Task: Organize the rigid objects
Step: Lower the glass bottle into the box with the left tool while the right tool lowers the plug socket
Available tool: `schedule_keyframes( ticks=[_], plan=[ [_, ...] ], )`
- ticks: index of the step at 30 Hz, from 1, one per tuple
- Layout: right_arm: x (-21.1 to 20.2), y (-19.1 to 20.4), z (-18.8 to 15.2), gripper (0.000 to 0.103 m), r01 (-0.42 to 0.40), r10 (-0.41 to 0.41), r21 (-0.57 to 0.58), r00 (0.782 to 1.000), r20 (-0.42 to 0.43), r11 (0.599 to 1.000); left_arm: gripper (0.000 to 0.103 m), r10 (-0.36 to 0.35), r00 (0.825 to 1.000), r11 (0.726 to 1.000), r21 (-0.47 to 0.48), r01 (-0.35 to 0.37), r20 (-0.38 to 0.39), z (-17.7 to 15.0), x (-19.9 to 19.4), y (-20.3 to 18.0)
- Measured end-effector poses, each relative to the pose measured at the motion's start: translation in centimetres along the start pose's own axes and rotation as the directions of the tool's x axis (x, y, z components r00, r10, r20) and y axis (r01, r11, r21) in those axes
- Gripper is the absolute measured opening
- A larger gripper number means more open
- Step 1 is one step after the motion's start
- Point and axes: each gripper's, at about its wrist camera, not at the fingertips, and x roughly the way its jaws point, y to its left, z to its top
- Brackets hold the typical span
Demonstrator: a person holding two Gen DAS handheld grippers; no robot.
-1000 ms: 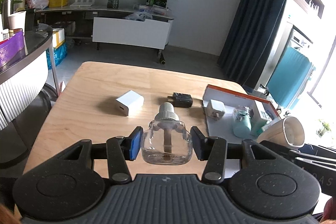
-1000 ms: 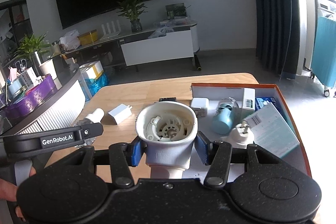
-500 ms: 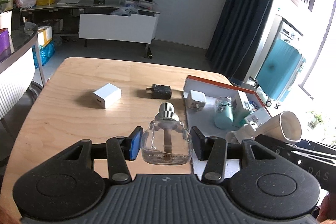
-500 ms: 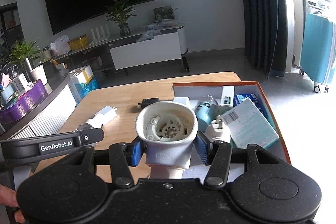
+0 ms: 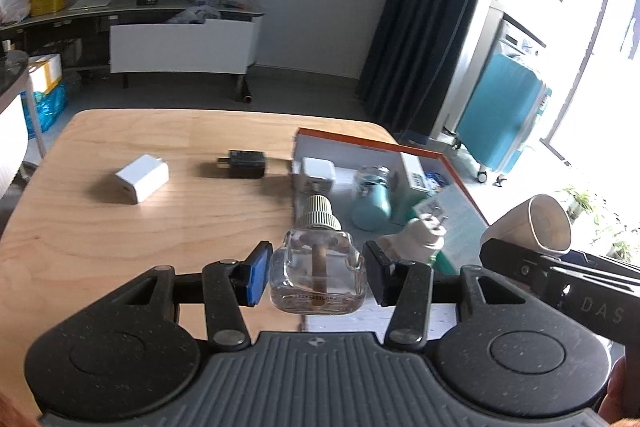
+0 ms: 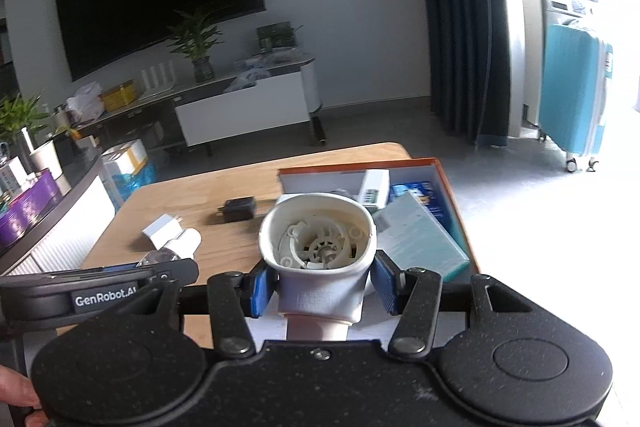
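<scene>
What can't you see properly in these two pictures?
- Left wrist view: the embossed words low on the clear glass bottle are too small to read.
- Right wrist view: the white plastic housing hides part of the orange-rimmed box behind it.
- Right wrist view: the left gripper's body covers most of the bottle.
- Both views: the box labels are blurred, and the window glare washes out the right edge.
</scene>
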Motion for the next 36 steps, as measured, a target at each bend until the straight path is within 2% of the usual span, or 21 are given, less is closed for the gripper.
schedule_keyframes(
  ticks=[14, 36],
  plan=[
    [-0.5, -2.8, 0.1, 0.063, 0.051, -0.052, 0.045, 0.999, 0.016, 0.998, 0.049, -0.057, 0.998, 0.997, 0.058, 0.059, -0.035, -0.5, 1.3, -3.1],
    [0.1, -3.5, 0.3, 0.063, 0.069, -0.070, 0.063, 0.997, 0.013, 0.996, 0.049, -0.095, 0.991, 0.989, 0.105, 0.105, -0.095, -1.6, 3.0, -5.4]
  ],
)
